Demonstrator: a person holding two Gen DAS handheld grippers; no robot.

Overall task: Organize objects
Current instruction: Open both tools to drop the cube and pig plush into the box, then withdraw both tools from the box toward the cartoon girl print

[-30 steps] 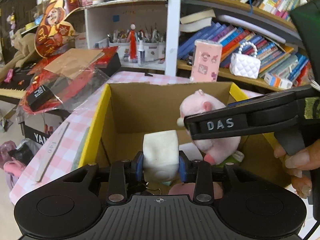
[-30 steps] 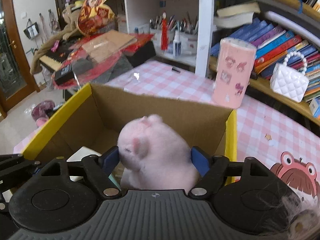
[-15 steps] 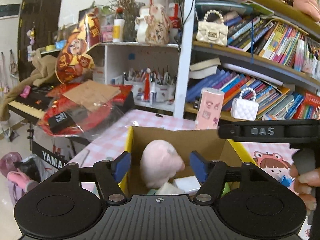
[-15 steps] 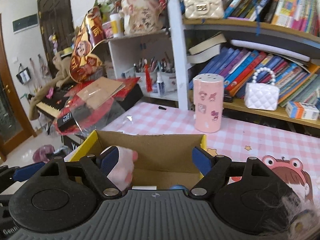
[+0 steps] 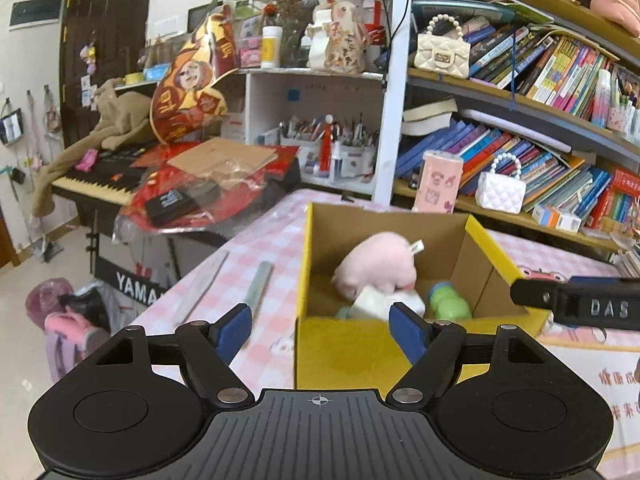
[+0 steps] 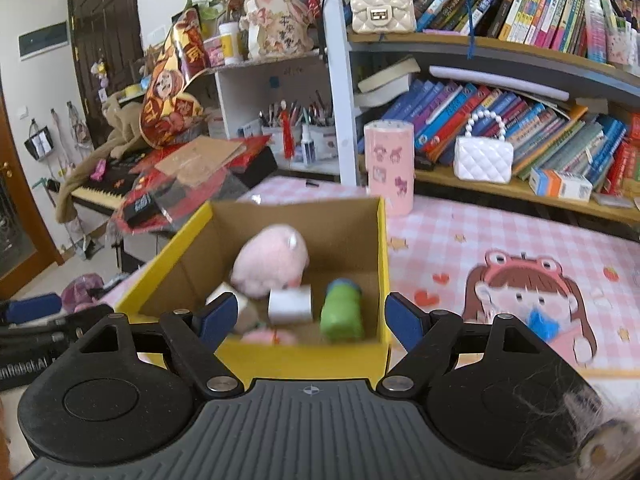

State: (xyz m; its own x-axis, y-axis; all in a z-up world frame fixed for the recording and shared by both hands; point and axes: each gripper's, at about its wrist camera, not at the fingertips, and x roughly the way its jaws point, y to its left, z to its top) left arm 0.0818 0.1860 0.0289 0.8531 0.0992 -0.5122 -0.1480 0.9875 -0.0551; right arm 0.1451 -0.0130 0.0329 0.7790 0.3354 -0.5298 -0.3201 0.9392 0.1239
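Hovering both claws empty: left claw (image 5: 320, 326) opening, right claw (image 6: 308, 318) spread. Pink plush (image 6: 270, 266) lies in the yellow box (image 6: 304, 354) on the bench; soft, light, I'd pinch its body.

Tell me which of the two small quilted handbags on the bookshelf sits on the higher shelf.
The cream handbag with the gold clasp sits higher. The white handbag stands a shelf lower, in front of the blue books, and shows no clasp.
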